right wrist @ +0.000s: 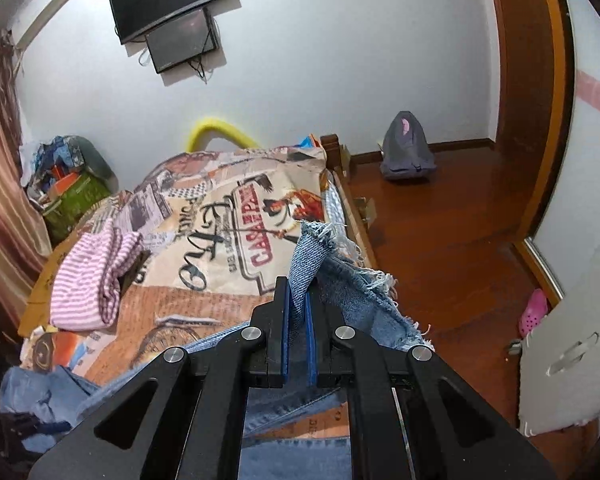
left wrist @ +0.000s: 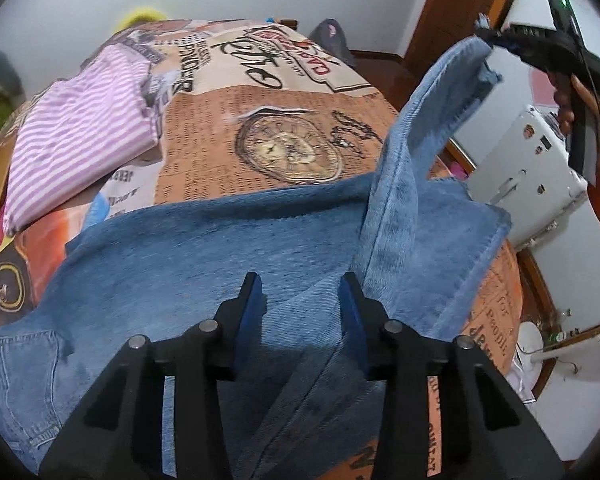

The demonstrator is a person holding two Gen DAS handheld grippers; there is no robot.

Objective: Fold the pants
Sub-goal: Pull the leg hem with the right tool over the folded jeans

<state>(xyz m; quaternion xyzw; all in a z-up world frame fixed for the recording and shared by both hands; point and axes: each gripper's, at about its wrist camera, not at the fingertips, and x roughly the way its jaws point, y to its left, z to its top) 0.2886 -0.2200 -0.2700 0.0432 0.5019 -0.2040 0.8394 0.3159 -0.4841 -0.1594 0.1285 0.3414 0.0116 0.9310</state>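
Blue denim pants [left wrist: 204, 256] lie spread across the near part of the bed. My left gripper [left wrist: 300, 292] is open and empty, low over the pants near the crotch. My right gripper [right wrist: 298, 292] is shut on the frayed hem of one pant leg [right wrist: 320, 256] and holds it lifted above the bed. In the left wrist view that raised leg [left wrist: 424, 140] rises to the right gripper [left wrist: 496, 36] at upper right.
A folded pink striped garment [left wrist: 76, 140] lies on the bed's left side, on the printed bedspread [left wrist: 276, 120]. A grey bag [right wrist: 406, 152] sits on the wooden floor. A white panel [right wrist: 572, 344] stands right of the bed.
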